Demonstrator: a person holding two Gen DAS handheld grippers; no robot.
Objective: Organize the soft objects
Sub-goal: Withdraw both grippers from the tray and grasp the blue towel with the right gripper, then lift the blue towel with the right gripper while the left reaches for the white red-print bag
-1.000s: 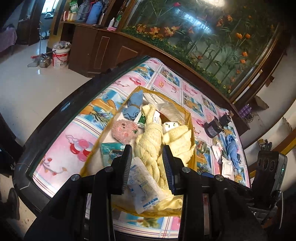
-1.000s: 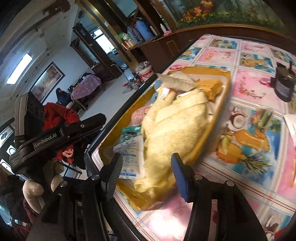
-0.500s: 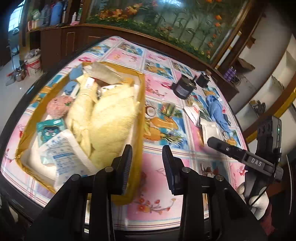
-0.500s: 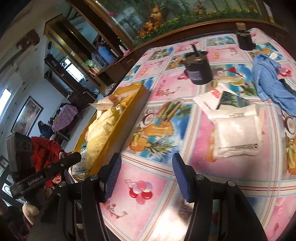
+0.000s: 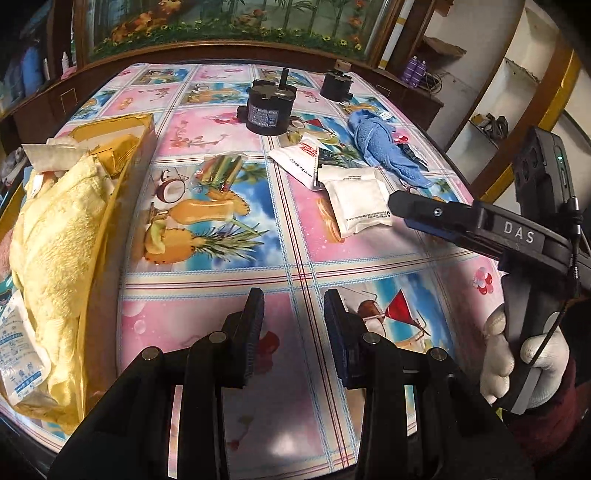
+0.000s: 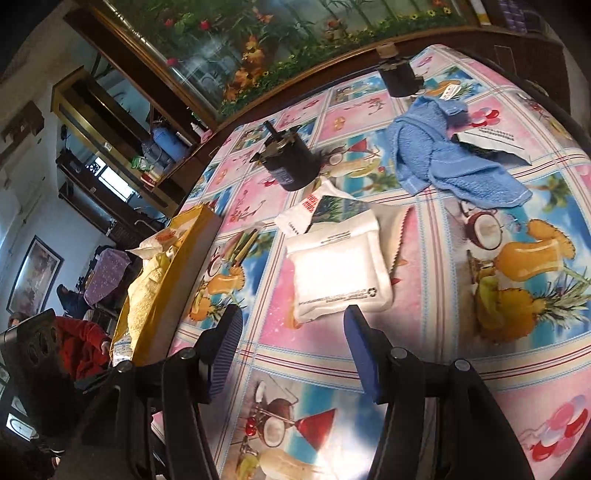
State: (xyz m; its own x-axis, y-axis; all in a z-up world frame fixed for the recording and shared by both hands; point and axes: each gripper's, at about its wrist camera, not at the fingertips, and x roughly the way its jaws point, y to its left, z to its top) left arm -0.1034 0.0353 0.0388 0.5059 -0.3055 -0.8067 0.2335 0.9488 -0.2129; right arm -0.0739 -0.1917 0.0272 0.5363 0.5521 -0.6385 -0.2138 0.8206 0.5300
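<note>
A white soft pack [image 6: 340, 273] lies on the patterned tablecloth just beyond my open, empty right gripper [image 6: 293, 321]; it also shows in the left wrist view [image 5: 360, 199]. A blue towel [image 6: 443, 158] lies farther back; it shows in the left wrist view [image 5: 384, 147]. A yellow box [image 5: 122, 177] at the left holds a yellow towel [image 5: 55, 229] and packets. My left gripper [image 5: 293, 306] is open and empty above the tablecloth near the front edge. My right gripper [image 5: 399, 203] shows from the side beside the white pack.
Two black cylinders [image 5: 269, 107] [image 5: 336, 83] stand at the back of the table. A white-and-red sachet [image 5: 299, 158] lies by the white pack. Another flat packet [image 6: 491, 142] lies partly under the blue towel. A wooden cabinet with a flower mural [image 5: 229, 26] runs behind the table.
Both grippers have swung right, away from the yellow box. The right gripper has come close over the white pack. Both stay open and empty.
</note>
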